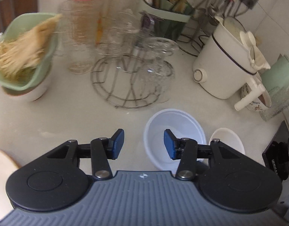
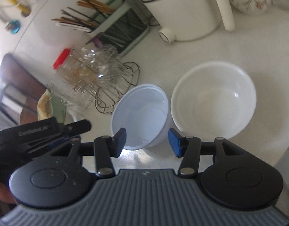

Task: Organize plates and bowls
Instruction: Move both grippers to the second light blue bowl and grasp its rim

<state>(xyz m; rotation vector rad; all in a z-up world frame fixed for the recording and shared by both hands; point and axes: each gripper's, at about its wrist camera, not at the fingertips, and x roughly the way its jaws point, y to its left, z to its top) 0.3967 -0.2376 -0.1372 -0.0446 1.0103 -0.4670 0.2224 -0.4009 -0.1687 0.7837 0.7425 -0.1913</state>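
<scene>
The white counter [image 1: 50,124] spreads under both grippers. The cream cooker [image 1: 225,64] stands far ahead to the right of the left gripper [image 1: 144,144], the wire rack [image 1: 114,86] of glasses straight ahead. A white bowl [image 2: 214,101] sits ahead and right of the right gripper [image 2: 147,141], touching a pale blue bowl [image 2: 140,114] that tilts on its side. The right gripper's jaws are apart, framing the blue bowl's near edge without pressing it. The left gripper's jaws also stand apart, gripping nothing, its right pad over the blue bowl's rim.
</scene>
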